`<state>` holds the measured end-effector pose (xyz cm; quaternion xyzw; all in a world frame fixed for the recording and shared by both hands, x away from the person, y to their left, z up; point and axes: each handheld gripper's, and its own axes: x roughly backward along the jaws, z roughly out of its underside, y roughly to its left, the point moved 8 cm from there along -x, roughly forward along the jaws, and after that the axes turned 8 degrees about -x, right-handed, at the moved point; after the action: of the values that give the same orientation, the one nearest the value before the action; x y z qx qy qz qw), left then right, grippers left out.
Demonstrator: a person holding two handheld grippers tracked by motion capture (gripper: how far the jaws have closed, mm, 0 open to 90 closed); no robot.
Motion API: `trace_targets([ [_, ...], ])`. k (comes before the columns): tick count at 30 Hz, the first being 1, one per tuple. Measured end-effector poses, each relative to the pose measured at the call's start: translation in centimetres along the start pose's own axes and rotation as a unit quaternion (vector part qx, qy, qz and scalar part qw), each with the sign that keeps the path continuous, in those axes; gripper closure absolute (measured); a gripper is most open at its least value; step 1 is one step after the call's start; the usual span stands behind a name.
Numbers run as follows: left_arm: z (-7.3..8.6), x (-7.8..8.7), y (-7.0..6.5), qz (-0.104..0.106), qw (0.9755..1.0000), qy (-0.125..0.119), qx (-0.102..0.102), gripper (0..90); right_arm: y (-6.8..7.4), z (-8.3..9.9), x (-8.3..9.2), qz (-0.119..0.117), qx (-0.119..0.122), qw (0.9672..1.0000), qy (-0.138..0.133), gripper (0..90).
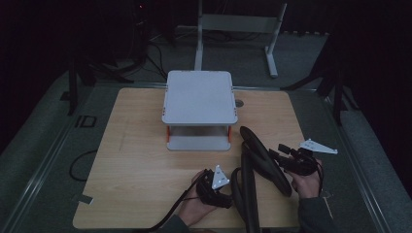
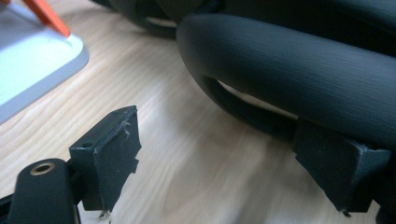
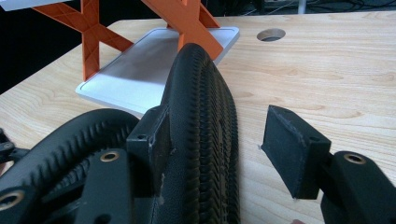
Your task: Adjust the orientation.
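Both tongs sit low on the worktop (image 1: pixel 141 160) in the high view, near the person's edge. At about 6 o'clock the left tongs (image 1: pixel 228 191) lie in the left hand (image 1: pixel 197 204), their tip right against a black ribbed tyre (image 1: pixel 250 191) that runs toward the near edge. At about 4 o'clock the right tongs (image 1: pixel 282 155) sit in the right hand (image 1: pixel 308 182), reaching into a second black tyre (image 1: pixel 265 158) that slants from the middle of the worktop toward 5 o'clock. The two tyres touch or overlap where they meet. A grey two-level stand (image 1: pixel 199 97) with orange struts stands at the centre, toward 12 o'clock from the tyres and a little apart from them.

From the left gripper view, the left tongs (image 2: pixel 224 156) stand wide apart over bare wood. The jaw at 4 o'clock lies right against the smooth black tyre wall (image 2: pixel 299 65), which arches across from 12 to 3 o'clock; the jaw at 8 o'clock touches nothing. A corner of the stand's grey base (image 2: pixel 32 65) shows at 10 o'clock.

From the right gripper view, the right tongs (image 3: pixel 224 144) straddle the treaded tyre (image 3: pixel 205 140), which stands on edge between the jaws. The jaw at 8 o'clock presses on its side, while the jaw at 4 o'clock stands off with wood showing in the gap, so the grip is not closed. Another tyre (image 3: pixel 70 140) curves at 8 o'clock. The stand's base and orange struts (image 3: pixel 93 42) rise at 11 o'clock.
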<state>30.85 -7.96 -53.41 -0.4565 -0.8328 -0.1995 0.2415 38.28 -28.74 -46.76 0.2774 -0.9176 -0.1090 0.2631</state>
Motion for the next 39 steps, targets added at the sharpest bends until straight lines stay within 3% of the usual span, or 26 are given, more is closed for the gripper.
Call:
trace_targets([
  [7,-1.3,-1.2,-0.3,0.017,0.9998,-0.006,0.0,23.0,-0.1,0.0,0.0,-0.003,-0.002,1.0,0.0,40.9],
  [9,-2.2,-1.4,-0.3,0.023,0.9995,-0.019,0.001,32.1,0.0,0.1,0.0,-0.003,-0.002,1.0,0.0,40.9],
  [12,-2.8,-1.2,0.0,0.007,0.9997,-0.024,-0.006,49.1,0.0,0.1,0.0,-0.003,-0.002,1.0,0.001,40.9],
  [14,-2.9,-1.1,0.1,0.014,0.9996,-0.025,-0.002,55.6,0.0,0.1,0.0,-0.003,-0.001,1.0,0.001,40.9],
  [19,-2.7,-0.3,0.6,-0.005,0.9997,-0.021,-0.004,63.6,0.0,0.1,0.0,-0.005,-0.003,1.0,0.001,40.9],
  [22,-2.2,0.9,1.5,-0.014,0.9997,-0.018,0.011,64.8,0.0,0.1,0.0,-0.005,-0.002,1.0,0.001,40.9],
  [27,-0.2,3.7,3.6,-0.039,0.999,-0.007,0.018,65.2,0.0,0.1,0.0,-0.004,-0.003,1.0,0.001,40.9],
  [34,3.6,8.1,8.0,-0.086,0.9953,0.008,0.045,65.3,0.0,0.1,0.0,-0.006,-0.004,1.0,0.001,40.7],
  [39,5.9,11.9,11.1,-0.104,0.9935,0.025,0.038,65.4,-0.1,0.1,0.0,-0.007,-0.006,1.0,0.0,40.6],
])
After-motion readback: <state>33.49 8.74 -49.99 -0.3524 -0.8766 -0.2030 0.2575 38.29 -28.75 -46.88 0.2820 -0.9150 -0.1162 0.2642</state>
